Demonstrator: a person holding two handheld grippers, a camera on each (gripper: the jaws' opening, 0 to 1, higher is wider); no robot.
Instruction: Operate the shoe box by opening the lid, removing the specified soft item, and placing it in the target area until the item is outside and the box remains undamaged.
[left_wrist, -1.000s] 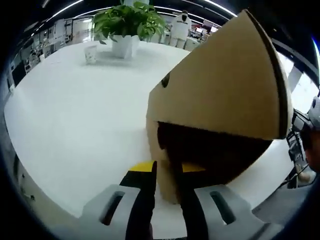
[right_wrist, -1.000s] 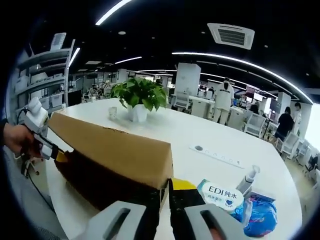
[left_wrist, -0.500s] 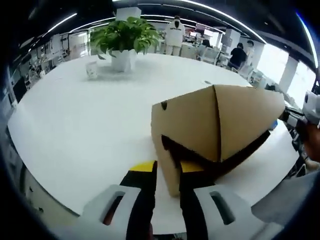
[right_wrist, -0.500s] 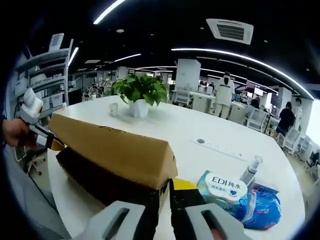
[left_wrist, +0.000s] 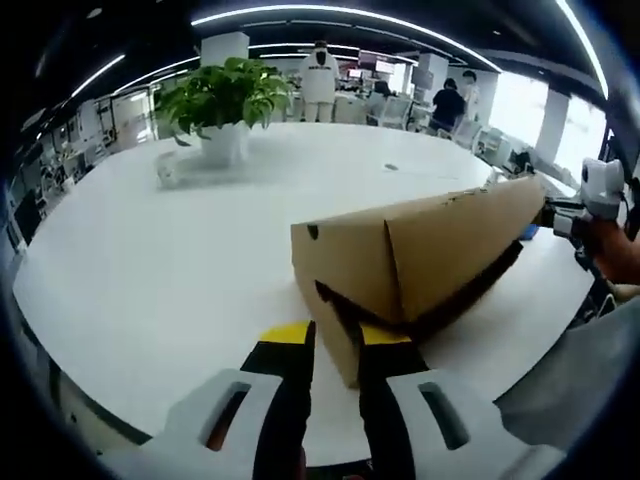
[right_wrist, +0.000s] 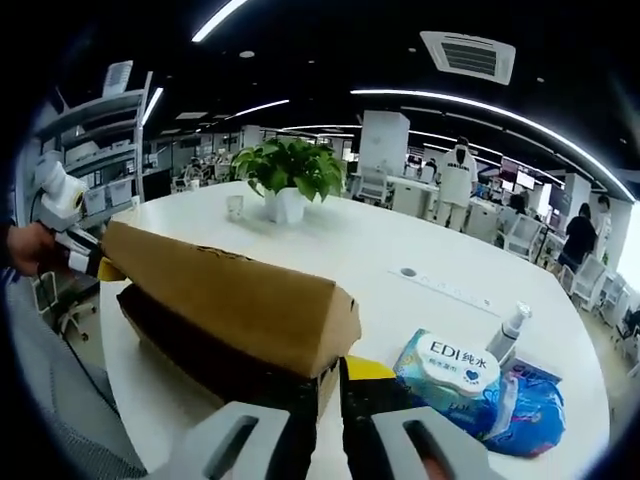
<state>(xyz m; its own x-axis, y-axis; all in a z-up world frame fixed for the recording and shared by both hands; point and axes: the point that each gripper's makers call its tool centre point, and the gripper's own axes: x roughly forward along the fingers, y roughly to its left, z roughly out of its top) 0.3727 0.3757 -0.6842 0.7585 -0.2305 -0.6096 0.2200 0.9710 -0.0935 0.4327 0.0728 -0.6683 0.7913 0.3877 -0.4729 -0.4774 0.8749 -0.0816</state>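
The shoe box (right_wrist: 215, 335) lies lengthwise across the near part of the white table (left_wrist: 150, 260), between our two grippers, with its lid (right_wrist: 235, 300) raised a little off the body so that a dark gap runs under the brown cardboard. We judge the task to be at its first step: the lid is partly up but not swung clear, nothing has been lifted out, and the taking out and setting down are all left to do. We cannot see into the box; the gap is only shadow, so whatever soft thing lies inside is hidden. The cardboard looks whole, with no tear or crushed corner that we can make out.

Our left gripper (left_wrist: 335, 350) has its jaws drawn close together on the box's corner edge, the cardboard wall passing between them. Our right gripper (right_wrist: 330, 385) is likewise closed at the opposite corner, its black jaws nearly meeting just below the lid; exactly which edge it pinches we cannot tell.

Just beside the box on the right gripper's side lie a pack of wet wipes (right_wrist: 450, 370), a blue soft packet (right_wrist: 525, 415) and a small spray bottle (right_wrist: 510, 330). Farther off on the table stand a potted plant (left_wrist: 220, 105) and a small cup (left_wrist: 165, 170). People stand in the office beyond.
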